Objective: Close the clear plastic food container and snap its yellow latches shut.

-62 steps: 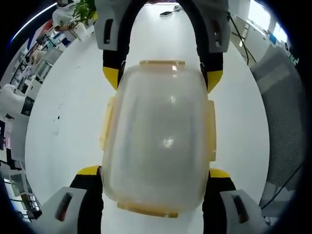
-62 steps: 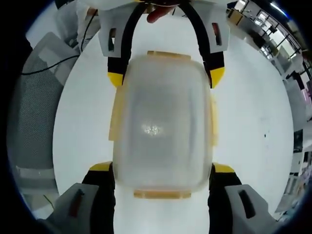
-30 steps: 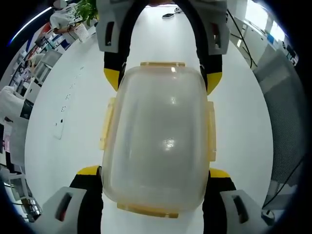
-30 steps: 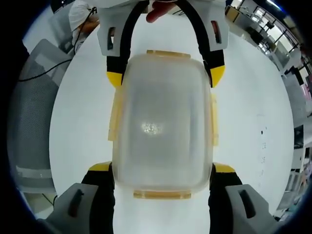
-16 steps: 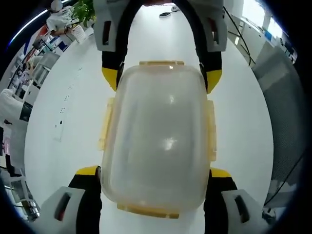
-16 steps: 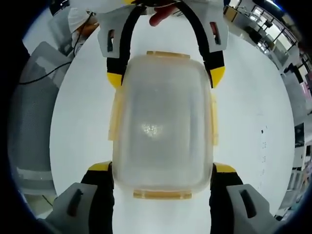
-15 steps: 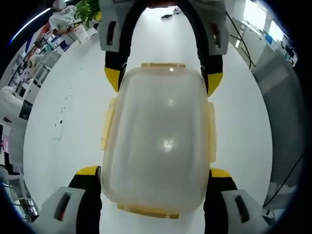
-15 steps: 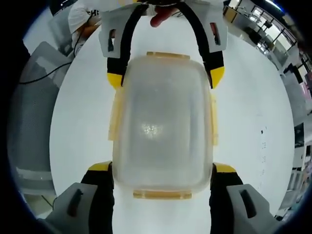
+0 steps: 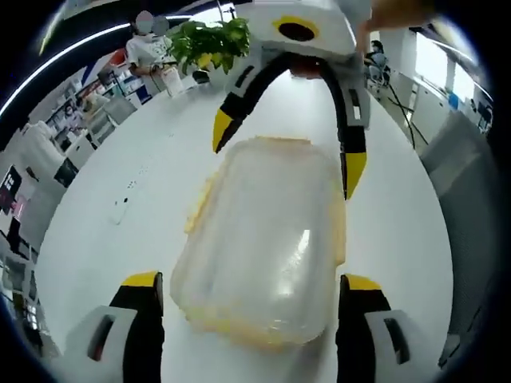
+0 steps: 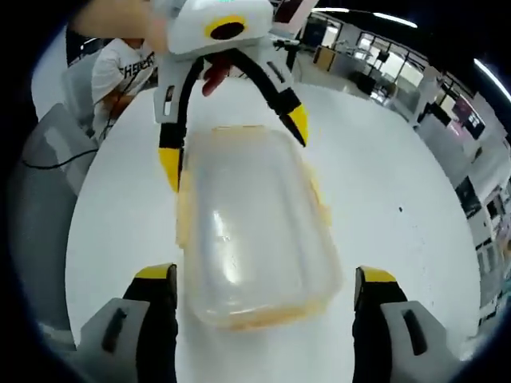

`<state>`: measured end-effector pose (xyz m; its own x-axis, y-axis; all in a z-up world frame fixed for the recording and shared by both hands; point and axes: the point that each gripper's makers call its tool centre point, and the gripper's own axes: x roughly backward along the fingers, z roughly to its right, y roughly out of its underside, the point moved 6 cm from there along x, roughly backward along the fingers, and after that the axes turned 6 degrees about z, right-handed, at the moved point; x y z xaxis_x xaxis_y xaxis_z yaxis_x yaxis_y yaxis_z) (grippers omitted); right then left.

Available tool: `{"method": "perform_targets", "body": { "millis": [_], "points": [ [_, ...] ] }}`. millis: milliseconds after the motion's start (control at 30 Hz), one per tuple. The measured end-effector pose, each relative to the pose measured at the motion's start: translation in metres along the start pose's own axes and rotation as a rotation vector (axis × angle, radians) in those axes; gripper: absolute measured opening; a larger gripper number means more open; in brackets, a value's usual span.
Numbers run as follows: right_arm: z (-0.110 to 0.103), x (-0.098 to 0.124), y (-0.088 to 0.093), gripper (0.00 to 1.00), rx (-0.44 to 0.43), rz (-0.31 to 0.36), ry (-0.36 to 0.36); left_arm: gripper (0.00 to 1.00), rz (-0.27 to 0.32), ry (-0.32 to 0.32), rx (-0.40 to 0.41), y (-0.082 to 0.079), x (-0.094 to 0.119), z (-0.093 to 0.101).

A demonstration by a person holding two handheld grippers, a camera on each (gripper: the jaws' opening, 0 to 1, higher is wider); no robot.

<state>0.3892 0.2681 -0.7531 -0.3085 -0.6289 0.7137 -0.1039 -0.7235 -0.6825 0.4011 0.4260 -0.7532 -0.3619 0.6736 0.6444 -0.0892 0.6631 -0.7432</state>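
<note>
While my left gripper [image 9: 249,286] and right gripper [image 10: 269,281] face each other, the clear container [image 9: 267,243] sits on the white table [image 9: 112,239] btwn them, jaws spread wide either side, gripping nothing. Left gripper view has a potted plant [image 9: 209,40]; right gripper view has a seated person [image 10: 120,68].

Cloudy glossy plastic container [image 9: 263,239], yellow plastic latches [image 9: 200,206], smooth, seemingly matt white table [image 9: 144,199]

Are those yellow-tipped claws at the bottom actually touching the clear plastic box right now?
Apart. In the right gripper view, white table shows between the right gripper and the clear container on both sides. The left gripper looks similar, its gaps narrower.
</note>
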Motion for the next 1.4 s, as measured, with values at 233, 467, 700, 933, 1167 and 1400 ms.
{"method": "perform_targets", "body": {
  "millis": [233,467,700,933,1167,1400],
  "points": [
    [-0.016,0.003,0.006,0.98,-0.110,0.117,0.136,0.91,0.172,-0.149,0.122,0.006,0.016,0.006],
    [-0.036,0.008,0.005,0.99,-0.244,0.206,0.228,0.89,0.217,-0.211,0.155,0.010,0.020,0.030],
    [-0.050,0.011,0.010,0.99,-0.354,0.263,0.260,0.90,0.271,-0.228,0.263,0.014,0.015,0.043],
    [-0.055,0.016,0.019,0.99,-0.462,0.304,0.292,0.92,0.278,-0.256,0.347,0.025,0.015,0.048],
    [-0.063,0.019,0.029,0.99,-0.496,0.294,0.312,0.93,0.283,-0.269,0.377,0.031,0.021,0.053],
    [-0.067,0.029,0.029,0.99,-0.533,0.301,0.323,0.88,0.296,-0.283,0.409,0.033,0.028,0.055]
  ]
}}
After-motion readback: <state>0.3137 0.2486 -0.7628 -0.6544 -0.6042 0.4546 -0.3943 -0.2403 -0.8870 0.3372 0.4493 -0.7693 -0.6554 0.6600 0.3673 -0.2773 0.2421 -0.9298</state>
